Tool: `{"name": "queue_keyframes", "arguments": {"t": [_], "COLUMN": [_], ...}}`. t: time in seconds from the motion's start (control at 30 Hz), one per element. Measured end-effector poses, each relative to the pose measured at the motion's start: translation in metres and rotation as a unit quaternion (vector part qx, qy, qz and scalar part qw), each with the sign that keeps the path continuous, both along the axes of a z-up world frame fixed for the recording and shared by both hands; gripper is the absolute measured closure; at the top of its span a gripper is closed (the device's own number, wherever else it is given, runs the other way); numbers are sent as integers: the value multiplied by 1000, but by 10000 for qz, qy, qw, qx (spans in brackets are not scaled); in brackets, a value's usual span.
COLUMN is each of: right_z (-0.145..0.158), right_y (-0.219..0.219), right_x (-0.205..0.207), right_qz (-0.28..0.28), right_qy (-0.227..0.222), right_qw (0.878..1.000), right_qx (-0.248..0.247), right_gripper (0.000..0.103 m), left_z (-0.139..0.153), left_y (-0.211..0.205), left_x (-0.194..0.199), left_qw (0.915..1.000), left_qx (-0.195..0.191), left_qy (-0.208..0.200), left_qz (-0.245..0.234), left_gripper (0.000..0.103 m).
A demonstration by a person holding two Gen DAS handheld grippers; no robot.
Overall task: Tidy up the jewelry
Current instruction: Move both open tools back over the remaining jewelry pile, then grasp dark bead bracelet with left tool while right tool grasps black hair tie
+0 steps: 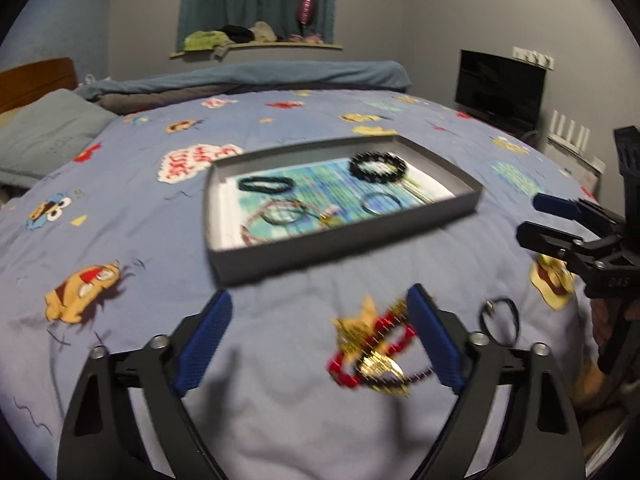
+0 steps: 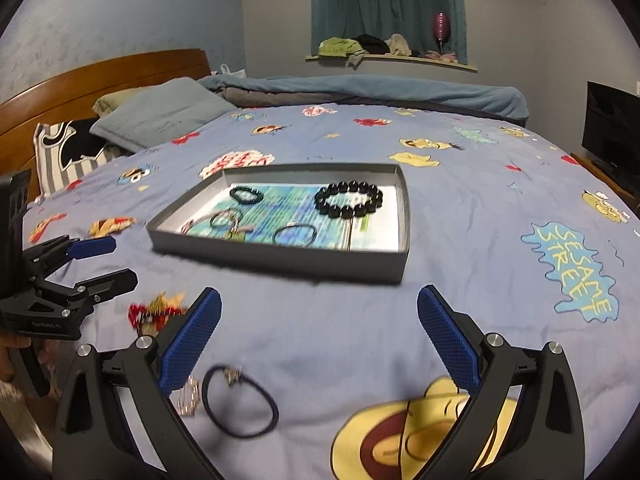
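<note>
A grey shallow box point(image 1: 332, 246) point(image 2: 280, 256) lies on the bed and holds a black bead bracelet point(image 1: 377, 166) point(image 2: 349, 199), a dark braided band point(image 1: 264, 185) point(image 2: 245, 195), thin rings and a pink cord. My left gripper point(image 1: 320, 336) is open and empty, its right finger beside a red and gold bracelet pile point(image 1: 372, 354) point(image 2: 154, 314) on the cover. My right gripper point(image 2: 320, 340) is open and empty above the cover; a dark hair tie with a charm point(image 2: 240, 404) point(image 1: 500, 322) lies by its left finger. A small gold chain point(image 2: 190, 396) lies next to it.
The bed cover point(image 1: 280, 120) is blue with cartoon prints. Pillows point(image 2: 156, 118) and a wooden headboard point(image 2: 100, 76) lie at the far left. A rolled blanket point(image 2: 360, 92) runs along the far edge. A dark screen point(image 1: 500, 92) stands at the right.
</note>
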State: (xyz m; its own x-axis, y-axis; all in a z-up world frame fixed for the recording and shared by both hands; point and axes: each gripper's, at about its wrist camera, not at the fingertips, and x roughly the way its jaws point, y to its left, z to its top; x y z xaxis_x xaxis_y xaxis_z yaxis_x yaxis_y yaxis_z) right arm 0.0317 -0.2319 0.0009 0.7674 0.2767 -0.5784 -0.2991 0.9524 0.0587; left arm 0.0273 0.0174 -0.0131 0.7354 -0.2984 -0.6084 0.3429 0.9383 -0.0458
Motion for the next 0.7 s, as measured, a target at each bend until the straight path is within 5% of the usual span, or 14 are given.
{"name": "queue_keyframes", "arguments": {"t": [0.33, 0.53, 0.7], "right_z": [-22, -28, -34], "right_y": [3, 16, 24], "right_x": [-23, -30, -32], "right_qz": [320, 578, 715], "right_qy": [421, 538, 612], "right_qw": [9986, 9969, 9954], "right_qx": [94, -68, -174], "right_gripper": [25, 31, 35], "left_z": [-18, -23, -26], "left_y": [-25, -29, -30], "left_x": [-12, -8, -6], "left_qw": [9976, 9966, 9962], "left_qx": [167, 251, 399], "left_qy": [304, 409, 441], "left_qz": [-603, -672, -630], "left_gripper": [73, 88, 90]}}
